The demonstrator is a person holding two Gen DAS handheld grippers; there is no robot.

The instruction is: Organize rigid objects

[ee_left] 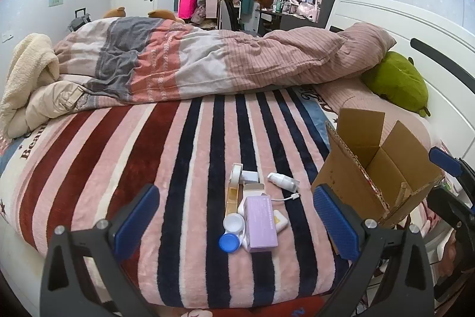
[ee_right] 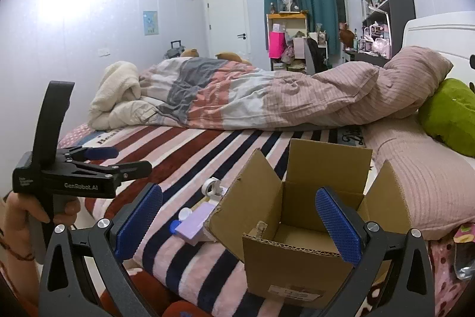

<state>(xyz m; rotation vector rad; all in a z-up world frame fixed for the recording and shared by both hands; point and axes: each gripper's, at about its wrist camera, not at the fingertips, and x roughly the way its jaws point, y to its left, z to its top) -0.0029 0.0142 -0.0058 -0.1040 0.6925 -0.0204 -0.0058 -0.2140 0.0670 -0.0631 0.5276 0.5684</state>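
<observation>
Lying centre-low in the left wrist view, the lilac box [ee_left: 261,223] is framed between the spread left tongs [ee_left: 236,223], long axis pointing away. Right tongs [ee_right: 237,223], spread, are aimed at the carton [ee_right: 297,257].

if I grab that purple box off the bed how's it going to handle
The purple box looks like thin card, so probably light and rigid but crushable under a hard squeeze. It rests partly on the contact lens case, so lifting may nudge that. The plush striped blanket probably resists sliding.
</observation>
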